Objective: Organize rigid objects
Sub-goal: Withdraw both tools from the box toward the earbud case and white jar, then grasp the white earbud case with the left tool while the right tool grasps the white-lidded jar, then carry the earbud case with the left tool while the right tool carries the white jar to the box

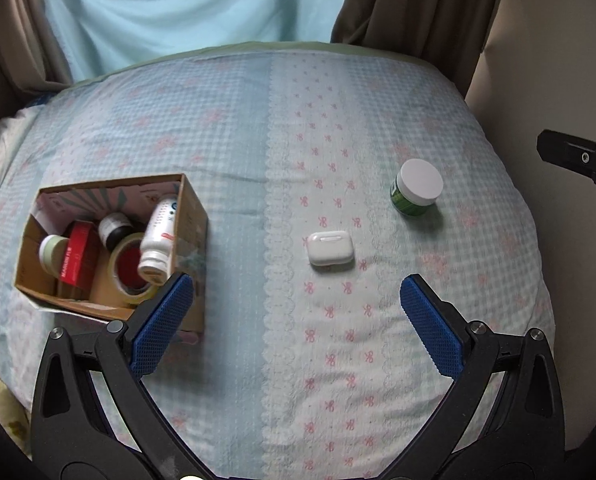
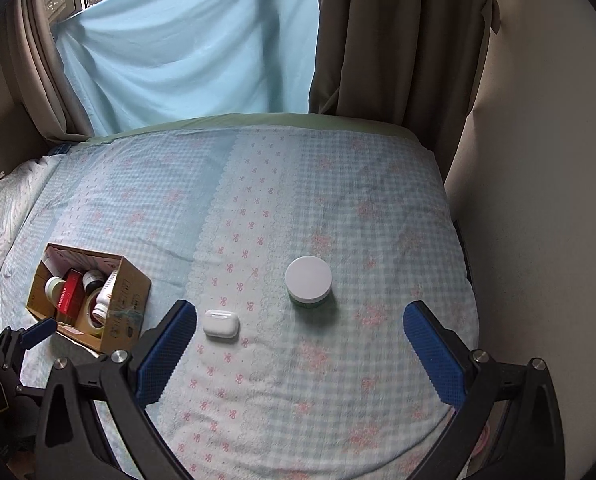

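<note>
blue-padded fingers (image 1: 160, 324) of the left gripper (image 1: 296, 292) sit closest to the lens, spread wide with nothing between them, hovering over the checked bedspread (image 1: 226, 152). just beyond the gap, at about 12 o'clock from the fingertips, lies a white earbud case (image 1: 330, 253), flat on the cloth and touching neither pad. further off at about 1 o'clock stands a green jar with a white lid (image 1: 416, 193), upright and well apart from the case. at 10 o'clock, just beside the left pad, sits an open cardboard box (image 1: 192, 216). inside it a white bottle (image 1: 158, 240) leans against the right wall, neck down, over a roll of clear tape (image 1: 124, 276); a red carton (image 1: 77, 256), a dark-capped bottle (image 1: 114, 230) and what may be a pale green lidded pot (image 1: 53, 252) crowd the left side.

from the right wrist view, the right gripper (image 2: 299, 312) is likewise splayed open and empty above the bed. the jar (image 2: 308, 280) stands at 12 o'clock between the pads' line, the earbud case (image 2: 221, 322) just beside the left pad (image 2: 166, 354), and the box (image 2: 128, 300) at 9 o'clock. the left gripper's tip (image 2: 38, 332) shows near the box's front corner. curtains (image 2: 397, 36) and a pale blue sheet (image 2: 186, 44) hang behind.
</note>
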